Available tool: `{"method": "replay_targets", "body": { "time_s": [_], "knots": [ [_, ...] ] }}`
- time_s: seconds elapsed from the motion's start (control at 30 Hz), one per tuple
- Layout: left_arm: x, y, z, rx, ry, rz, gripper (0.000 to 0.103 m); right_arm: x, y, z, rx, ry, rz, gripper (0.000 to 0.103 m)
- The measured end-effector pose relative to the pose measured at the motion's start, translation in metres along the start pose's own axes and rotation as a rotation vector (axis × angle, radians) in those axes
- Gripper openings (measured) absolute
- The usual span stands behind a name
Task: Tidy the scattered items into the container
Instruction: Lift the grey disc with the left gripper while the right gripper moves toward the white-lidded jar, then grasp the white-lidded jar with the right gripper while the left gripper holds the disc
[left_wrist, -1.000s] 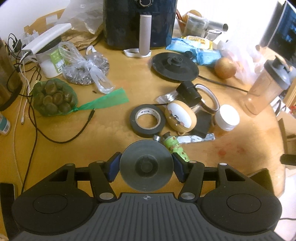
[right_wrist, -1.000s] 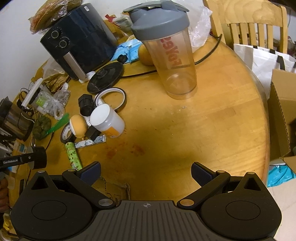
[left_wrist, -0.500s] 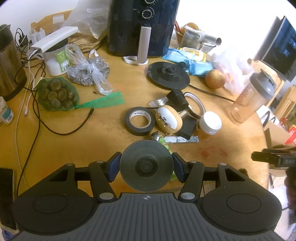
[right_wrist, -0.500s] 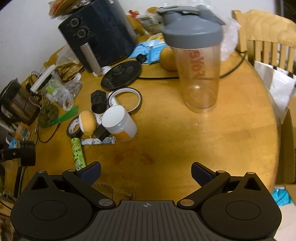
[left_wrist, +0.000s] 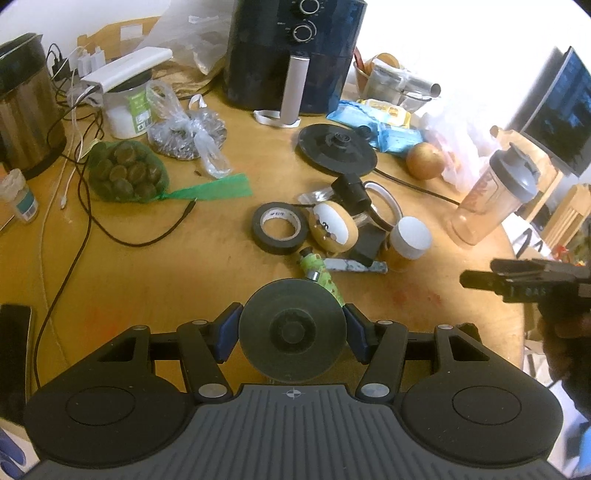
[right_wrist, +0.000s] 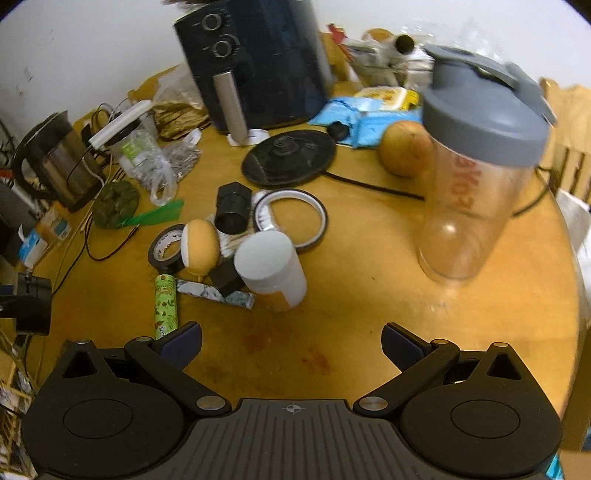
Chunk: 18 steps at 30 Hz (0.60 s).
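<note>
My left gripper (left_wrist: 293, 325) is shut on a dark round disc (left_wrist: 293, 343), held above the near part of the wooden table (left_wrist: 129, 266). Beyond it lies a cluster: a black tape roll (left_wrist: 280, 228), a wooden round piece with a white face (left_wrist: 333, 228), a white-lidded jar (left_wrist: 410, 240), a green patterned tube (left_wrist: 321, 275) and a marbled bar (left_wrist: 356, 266). My right gripper (right_wrist: 291, 341) stands open with nothing between its fingers, above bare table just short of the jar (right_wrist: 271, 269) and the green tube (right_wrist: 165, 301). It also shows in the left wrist view as a black gripper (left_wrist: 532, 284).
A clear shaker bottle (right_wrist: 476, 184) with a grey lid stands to the right. Behind are a black air fryer (left_wrist: 291, 55), a kettle base (left_wrist: 336, 153) with its cord, an orange fruit (right_wrist: 404, 147), a kettle (left_wrist: 26, 110), bagged food (left_wrist: 125, 171) and loose cables (left_wrist: 85, 221).
The left gripper has drawn back and up with the disc still in it, so more of the table shows. The right gripper has rolled and swung left towards the cluster.
</note>
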<state>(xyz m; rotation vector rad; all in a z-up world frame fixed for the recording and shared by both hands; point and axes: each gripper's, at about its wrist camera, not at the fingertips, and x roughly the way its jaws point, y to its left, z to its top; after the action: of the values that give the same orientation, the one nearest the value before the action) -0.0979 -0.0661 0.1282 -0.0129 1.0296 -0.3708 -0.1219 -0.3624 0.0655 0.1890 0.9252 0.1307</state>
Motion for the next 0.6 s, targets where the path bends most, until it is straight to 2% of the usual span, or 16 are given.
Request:
{"method": "replay_targets", "body": {
  "time_s": [0.27,0.37,0.6],
  "knots": [
    [-0.007,0.004,-0.008,-0.025,0.002,0.003,0.057,0.018,0.012,0.015,-0.069,-0.017,-0.002,0.101],
    [-0.008,0.005,-0.011,-0.034,0.002,0.003,0.057,0.024,0.016,0.019,-0.091,-0.020,-0.004,0.095],
    [-0.011,0.009,-0.017,-0.051,0.004,0.004,0.057,0.040,0.026,0.025,-0.159,-0.024,-0.022,0.093]
  ]
}}
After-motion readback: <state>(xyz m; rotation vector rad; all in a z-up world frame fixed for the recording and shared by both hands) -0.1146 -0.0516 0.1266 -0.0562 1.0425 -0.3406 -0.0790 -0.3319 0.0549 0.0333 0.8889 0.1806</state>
